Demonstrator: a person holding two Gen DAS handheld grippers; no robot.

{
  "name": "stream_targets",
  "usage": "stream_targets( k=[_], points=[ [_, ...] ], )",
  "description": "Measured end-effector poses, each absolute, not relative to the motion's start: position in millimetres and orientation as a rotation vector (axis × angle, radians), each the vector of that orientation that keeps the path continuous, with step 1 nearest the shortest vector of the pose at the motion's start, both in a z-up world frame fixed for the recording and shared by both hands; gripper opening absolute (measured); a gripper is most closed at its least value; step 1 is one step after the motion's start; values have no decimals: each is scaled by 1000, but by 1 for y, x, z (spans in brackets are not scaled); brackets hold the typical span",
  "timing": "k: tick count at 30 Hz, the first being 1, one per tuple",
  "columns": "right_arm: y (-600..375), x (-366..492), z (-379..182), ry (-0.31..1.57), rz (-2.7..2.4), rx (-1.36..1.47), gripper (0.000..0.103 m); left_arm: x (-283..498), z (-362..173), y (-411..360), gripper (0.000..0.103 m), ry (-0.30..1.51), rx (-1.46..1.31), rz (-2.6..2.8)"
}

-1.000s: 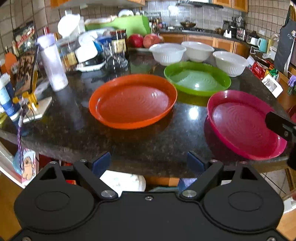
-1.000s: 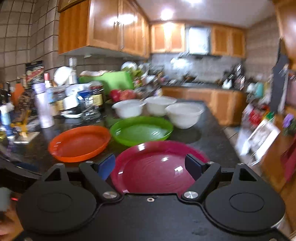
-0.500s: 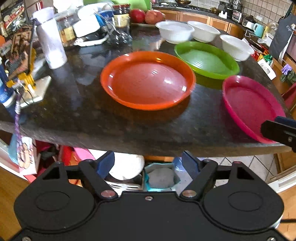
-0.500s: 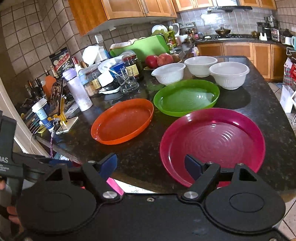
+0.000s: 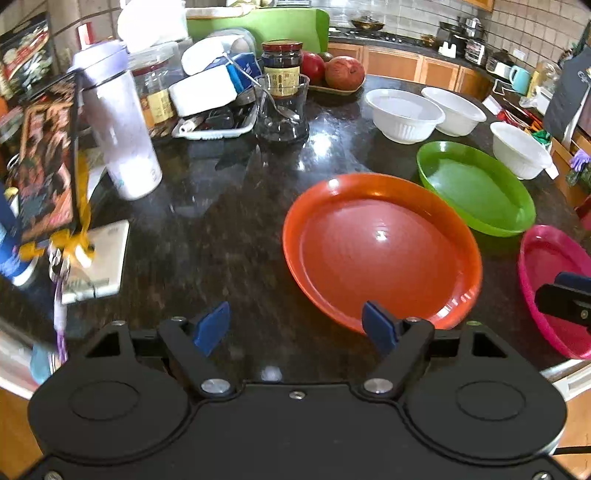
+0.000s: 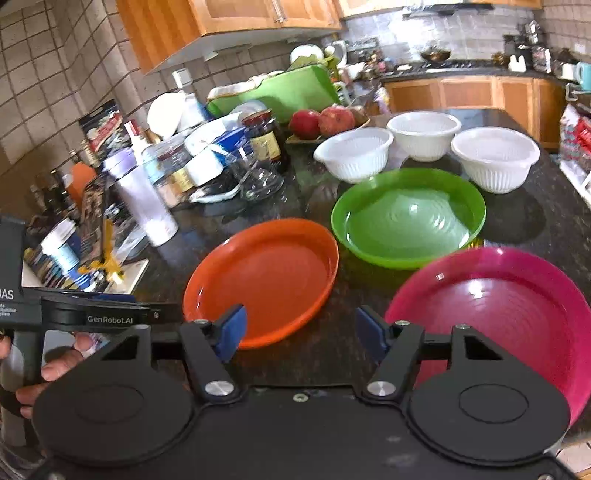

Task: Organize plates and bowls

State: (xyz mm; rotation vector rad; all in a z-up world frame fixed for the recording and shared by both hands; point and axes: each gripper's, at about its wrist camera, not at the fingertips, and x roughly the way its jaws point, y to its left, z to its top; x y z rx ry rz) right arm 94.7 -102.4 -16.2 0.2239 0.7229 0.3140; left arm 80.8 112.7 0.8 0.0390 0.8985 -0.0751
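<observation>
An orange plate (image 5: 382, 251) (image 6: 266, 277), a green plate (image 5: 476, 186) (image 6: 408, 216) and a pink plate (image 5: 554, 288) (image 6: 498, 314) lie on the dark granite counter (image 5: 221, 236). Three white bowls (image 5: 404, 114) (image 5: 454, 110) (image 5: 519, 147) stand behind them, also in the right wrist view (image 6: 354, 155) (image 6: 424, 134) (image 6: 495, 157). My left gripper (image 5: 297, 326) is open and empty over the counter, its right finger at the orange plate's near rim. My right gripper (image 6: 299, 332) is open and empty between the orange and pink plates.
Clutter fills the counter's left and back: a lilac tumbler (image 5: 118, 122), jars (image 5: 282, 68), a glass (image 5: 282, 110), a dish tray (image 5: 214, 125), fruit (image 5: 343, 72), a green board (image 5: 258, 27), a phone stand (image 5: 48, 166). The counter's front edge is near both grippers.
Both grippers moved forward over the counter's front edge. The left one swung left, so the orange plate now sits to its right. The plates and bowls have not moved.
</observation>
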Motion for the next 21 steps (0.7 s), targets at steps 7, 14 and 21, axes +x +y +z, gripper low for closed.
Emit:
stream_targets(
  k=[7, 14, 21],
  points=[
    [-73, 121, -25, 719, 211, 223, 69, 116, -8, 125, 77, 896, 119, -170],
    [-54, 137, -38, 756, 90, 209, 65, 143, -16, 134, 77, 915, 146, -266],
    [-48, 152, -43, 770, 61, 191, 62, 154, -18, 139, 67, 927, 136, -321]
  ],
)
